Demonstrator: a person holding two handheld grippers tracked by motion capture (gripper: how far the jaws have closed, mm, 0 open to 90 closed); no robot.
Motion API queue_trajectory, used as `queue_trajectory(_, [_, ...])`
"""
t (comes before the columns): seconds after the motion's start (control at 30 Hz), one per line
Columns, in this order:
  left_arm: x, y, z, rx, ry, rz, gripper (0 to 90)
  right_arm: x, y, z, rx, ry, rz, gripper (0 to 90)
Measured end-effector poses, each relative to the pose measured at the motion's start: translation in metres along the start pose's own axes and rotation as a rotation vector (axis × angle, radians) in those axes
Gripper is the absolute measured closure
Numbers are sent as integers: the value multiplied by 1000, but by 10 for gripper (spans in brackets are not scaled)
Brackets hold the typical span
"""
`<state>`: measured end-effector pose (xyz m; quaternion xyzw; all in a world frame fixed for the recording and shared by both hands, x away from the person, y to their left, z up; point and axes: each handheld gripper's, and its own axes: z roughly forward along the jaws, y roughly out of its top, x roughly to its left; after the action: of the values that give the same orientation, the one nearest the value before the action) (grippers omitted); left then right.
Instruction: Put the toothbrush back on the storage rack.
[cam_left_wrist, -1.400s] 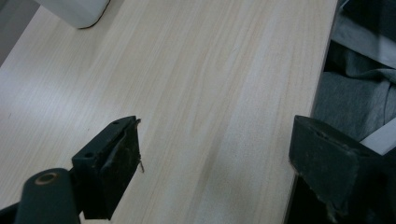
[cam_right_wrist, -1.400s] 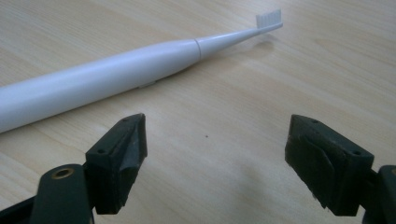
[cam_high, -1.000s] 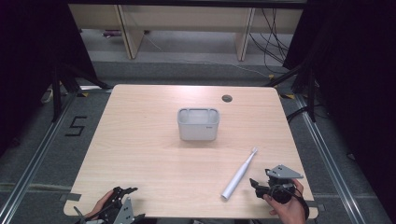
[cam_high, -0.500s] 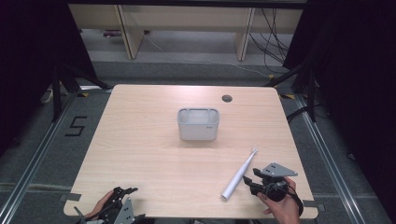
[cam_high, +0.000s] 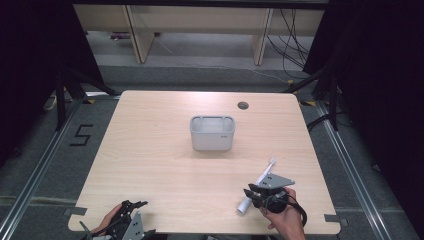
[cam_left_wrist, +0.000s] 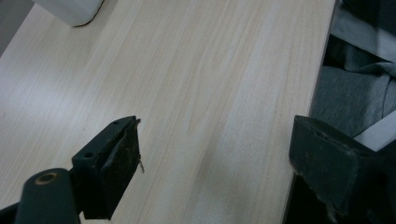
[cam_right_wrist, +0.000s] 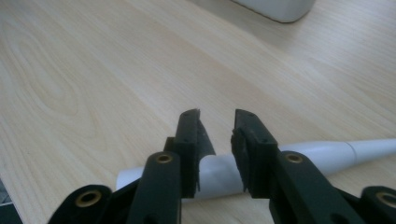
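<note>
The right gripper (cam_high: 254, 194) sits near the table's five o'clock corner in the high view, its jaws straddling the thick end of a white electric toothbrush (cam_high: 255, 187). In the right gripper view (cam_right_wrist: 215, 140) the jaws have just been closing and now stand narrow, one on each side of the toothbrush (cam_right_wrist: 219, 175) handle; whether the pads already press on it I cannot tell. The toothbrush lies flat on the wooden table (cam_high: 150, 165), its slim neck pointing toward one o'clock. Toward eleven o'clock from it, well apart, stands a grey tub (cam_high: 212, 132) at the table's middle. The left gripper (cam_high: 131, 212) rests at the seven o'clock edge, its jaws wide in the left gripper view (cam_left_wrist: 215, 172) over bare wood.
</note>
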<state>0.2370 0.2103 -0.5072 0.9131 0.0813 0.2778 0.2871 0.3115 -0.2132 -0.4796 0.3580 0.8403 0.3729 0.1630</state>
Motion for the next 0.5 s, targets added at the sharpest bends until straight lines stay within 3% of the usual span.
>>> queue_trajectory(0.07, [-1,0,1,-25,10,-12,160,3,2,4,16,15,-19,768])
queue_trajectory(0.2, [-1,0,1,-22,11,-10,160,7,3,10,28,35,-57,817])
queue_trajectory(0.27, [-1,-1,1,-16,7,-8,160,10,3,11,43,40,-48,838])
queue_trajectory(0.5, [0,0,1,-17,12,-5,160,15,2,14,59,54,-91,873])
